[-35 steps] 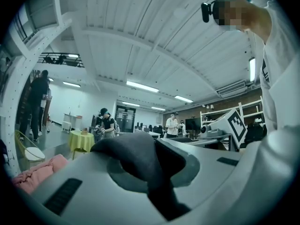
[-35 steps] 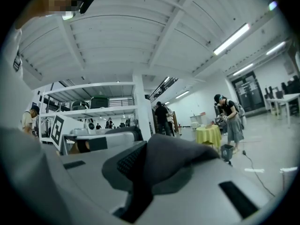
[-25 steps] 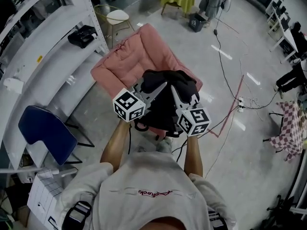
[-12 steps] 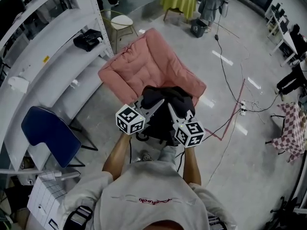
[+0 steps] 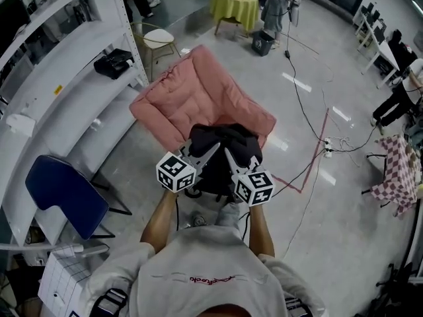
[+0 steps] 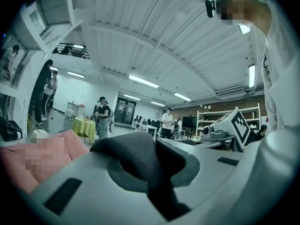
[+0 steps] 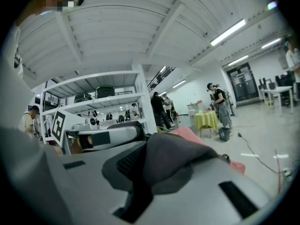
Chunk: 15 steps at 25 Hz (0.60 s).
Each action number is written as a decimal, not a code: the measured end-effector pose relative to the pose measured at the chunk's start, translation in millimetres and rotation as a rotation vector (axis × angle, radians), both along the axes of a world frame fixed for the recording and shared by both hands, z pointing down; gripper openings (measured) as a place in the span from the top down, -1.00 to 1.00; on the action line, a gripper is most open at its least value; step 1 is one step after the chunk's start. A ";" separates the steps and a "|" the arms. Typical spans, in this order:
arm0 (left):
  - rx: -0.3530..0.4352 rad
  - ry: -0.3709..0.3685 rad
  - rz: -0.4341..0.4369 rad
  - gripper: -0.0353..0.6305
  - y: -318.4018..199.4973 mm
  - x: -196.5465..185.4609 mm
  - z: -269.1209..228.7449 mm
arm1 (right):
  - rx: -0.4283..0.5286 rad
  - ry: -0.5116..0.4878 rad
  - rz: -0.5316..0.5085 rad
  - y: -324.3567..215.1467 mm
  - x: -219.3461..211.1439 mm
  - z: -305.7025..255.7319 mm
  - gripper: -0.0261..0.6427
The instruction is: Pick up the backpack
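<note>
The black backpack [image 5: 221, 157] hangs in front of me, at the front edge of the pink armchair [image 5: 192, 94]. My left gripper [image 5: 210, 150] is shut on a fold of its black fabric [image 6: 133, 156] from the left. From the right, my right gripper [image 5: 230, 154] is shut on another fold of the backpack [image 7: 171, 158]. In both gripper views the dark cloth fills the gap between the grey jaws, and each view shows the other gripper's marker cube close by. The lower part of the backpack is hidden behind the grippers and my arms.
White shelving [image 5: 59, 84] runs along the left, with a black bag [image 5: 114, 63] on it. A blue chair [image 5: 63, 190] and a white box [image 5: 56, 282] stand at the near left. Cables [image 5: 310, 131] cross the floor on the right. People stand by a yellow-green table [image 5: 234, 2] far off.
Both grippers, still shut on the backpack, have come lower and closer to my body. The backpack now hangs nearer the armchair's front edge.
</note>
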<state>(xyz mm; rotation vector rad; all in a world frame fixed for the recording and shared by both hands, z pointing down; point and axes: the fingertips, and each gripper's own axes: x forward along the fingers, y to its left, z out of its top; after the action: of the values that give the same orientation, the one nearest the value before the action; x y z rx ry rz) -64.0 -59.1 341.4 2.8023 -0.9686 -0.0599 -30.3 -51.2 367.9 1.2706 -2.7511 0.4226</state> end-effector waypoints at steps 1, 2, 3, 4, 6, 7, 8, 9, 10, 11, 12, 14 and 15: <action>0.001 0.003 -0.001 0.74 0.3 -0.5 -0.6 | 0.003 0.003 0.002 0.6 -0.3 -0.5 0.78; 0.001 0.005 -0.002 0.74 1.2 -1.3 -0.7 | 0.005 0.006 0.004 1.4 -1.1 -0.5 0.78; 0.002 0.006 -0.002 0.74 2.4 -2.2 -0.3 | 0.007 0.008 0.006 2.4 -1.9 0.0 0.78; 0.002 0.006 -0.001 0.74 3.5 -2.9 0.2 | 0.008 0.010 0.009 3.4 -2.5 0.5 0.78; 0.004 0.007 0.000 0.74 4.7 -3.7 0.8 | 0.011 0.010 0.015 4.5 -3.2 1.2 0.78; 0.004 0.007 0.002 0.74 5.1 -3.8 1.0 | 0.012 0.009 0.018 4.8 -3.4 1.4 0.78; 0.004 0.007 0.005 0.74 5.6 -3.8 1.2 | 0.012 0.009 0.021 5.1 -3.3 1.7 0.78; 0.004 0.007 0.007 0.74 6.2 -3.6 1.5 | 0.013 0.011 0.023 5.4 -3.1 2.2 0.78; 0.004 0.008 0.009 0.74 6.7 -3.4 1.9 | 0.013 0.014 0.025 5.7 -2.8 2.7 0.78; 0.004 0.010 0.009 0.74 7.0 -3.4 2.2 | 0.013 0.018 0.027 6.0 -2.8 3.3 0.78; 0.003 0.013 0.009 0.74 7.3 -3.6 2.3 | 0.012 0.021 0.028 6.6 -3.1 4.0 0.78; 0.001 0.021 0.007 0.74 8.4 -4.7 2.3 | 0.012 0.028 0.031 8.3 -4.3 5.4 0.78; 0.002 0.023 0.005 0.74 8.5 -4.9 2.1 | 0.013 0.030 0.032 8.7 -4.7 5.4 0.78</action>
<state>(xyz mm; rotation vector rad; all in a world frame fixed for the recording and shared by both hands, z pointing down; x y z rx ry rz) -68.8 -50.6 343.5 2.7993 -0.9565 -0.0917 -35.0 -42.5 373.3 1.3142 -2.7164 0.3856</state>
